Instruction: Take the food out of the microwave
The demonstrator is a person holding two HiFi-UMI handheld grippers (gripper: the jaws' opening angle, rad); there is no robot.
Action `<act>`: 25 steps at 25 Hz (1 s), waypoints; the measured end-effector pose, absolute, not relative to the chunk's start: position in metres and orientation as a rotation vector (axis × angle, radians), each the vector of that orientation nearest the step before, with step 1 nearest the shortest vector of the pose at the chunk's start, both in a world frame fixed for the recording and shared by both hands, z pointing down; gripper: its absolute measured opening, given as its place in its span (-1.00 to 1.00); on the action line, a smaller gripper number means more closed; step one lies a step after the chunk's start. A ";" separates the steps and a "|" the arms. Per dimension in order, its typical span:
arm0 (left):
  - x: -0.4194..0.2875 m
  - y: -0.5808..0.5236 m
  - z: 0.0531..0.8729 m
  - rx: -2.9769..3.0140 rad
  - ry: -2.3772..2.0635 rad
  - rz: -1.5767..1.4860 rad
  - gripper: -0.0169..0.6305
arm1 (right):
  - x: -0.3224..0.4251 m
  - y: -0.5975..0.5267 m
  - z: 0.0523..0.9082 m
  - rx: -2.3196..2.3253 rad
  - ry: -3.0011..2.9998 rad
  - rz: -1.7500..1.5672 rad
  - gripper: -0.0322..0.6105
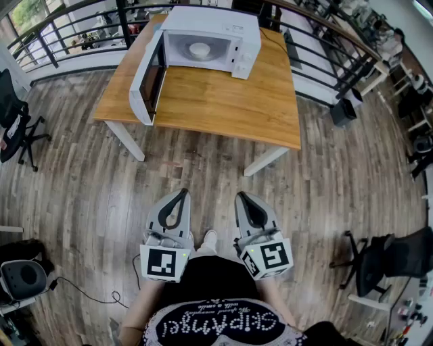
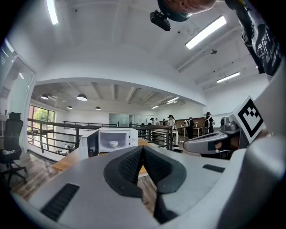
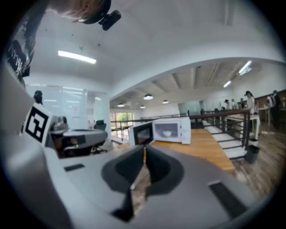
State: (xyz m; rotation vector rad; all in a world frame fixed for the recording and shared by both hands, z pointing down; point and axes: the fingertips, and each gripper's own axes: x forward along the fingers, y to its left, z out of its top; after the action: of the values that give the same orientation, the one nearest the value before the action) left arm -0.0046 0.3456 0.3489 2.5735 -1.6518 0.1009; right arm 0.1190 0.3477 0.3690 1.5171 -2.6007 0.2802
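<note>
The left fingers (image 2: pixel 129 166) are clenched together, empty. Well ahead of them, a small white bowl (image 1: pixel 199 49) sits inside the white, open-doored microwave (image 1: pixel 210 27) on the wooden surface (image 1: pixel 223 101). The right fingers (image 3: pixel 161 169) are likewise clenched, empty.

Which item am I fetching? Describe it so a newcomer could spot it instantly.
On the wooden table stands a white microwave, its door swung open. Inside its cavity sits a small white bowl, the only thing in there.
</note>
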 end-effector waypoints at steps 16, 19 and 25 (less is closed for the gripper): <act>0.015 0.352 0.345 2.574 -1.687 0.065 -0.85 | 0.135 0.353 0.368 1.475 -2.631 0.235 -0.78; 0.021 0.353 0.344 2.573 -1.697 0.054 -0.85 | 0.141 0.353 0.366 1.476 -2.636 0.193 -0.78; 0.038 0.362 0.342 2.578 -1.699 0.025 -0.85 | 0.157 0.360 0.368 1.477 -2.631 0.165 -0.78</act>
State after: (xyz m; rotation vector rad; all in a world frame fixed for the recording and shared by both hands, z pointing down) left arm 0.0381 0.3621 0.3420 2.5780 -1.6987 0.0250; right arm 0.1567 0.3605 0.3678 1.4774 -2.6314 0.1654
